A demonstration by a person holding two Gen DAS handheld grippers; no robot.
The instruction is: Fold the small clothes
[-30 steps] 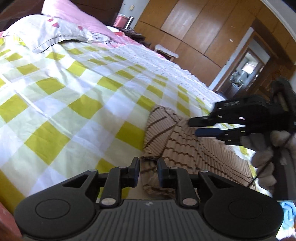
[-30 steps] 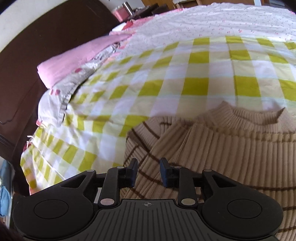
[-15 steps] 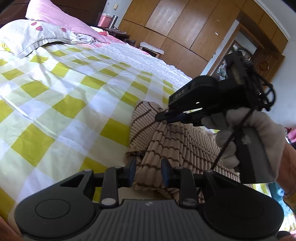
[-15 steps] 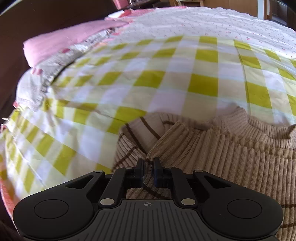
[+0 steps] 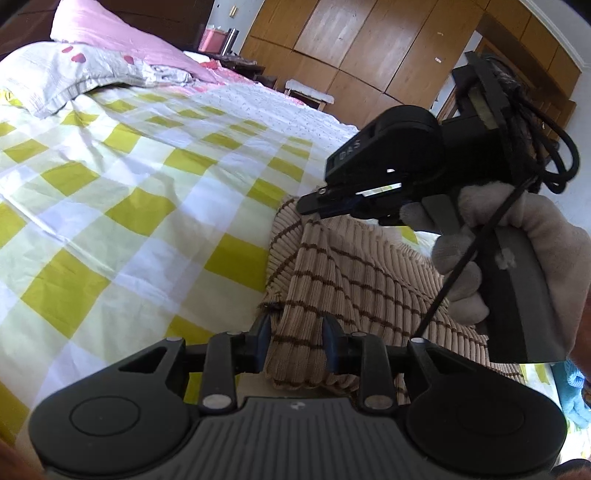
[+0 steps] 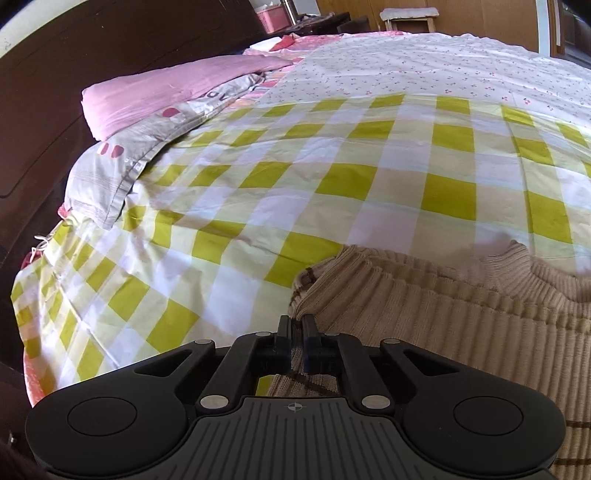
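Folding a ribbed sweater on a checked bed.
Covering the bed point(image 6: 258, 192) is a yellow-and-white checked sheet, with a grey pillow point(image 6: 122, 173) and a pink one point(image 6: 155, 99) by the headboard. The beige brown-striped sweater point(image 5: 332, 273) lies at the near edge. The right tool point(image 6: 296, 325), gripped by a gloved hand point(image 5: 517, 240), is pinched closed on the sweater's folded corner. The left tool point(image 5: 295, 326) stands narrowly apart, its jaws just opening, a sweater fold between them.

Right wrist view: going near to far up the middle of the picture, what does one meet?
Right tongs shut on the beige ribbed sweater → yellow-checked bed cover → white floral sheet → small wooden stool.
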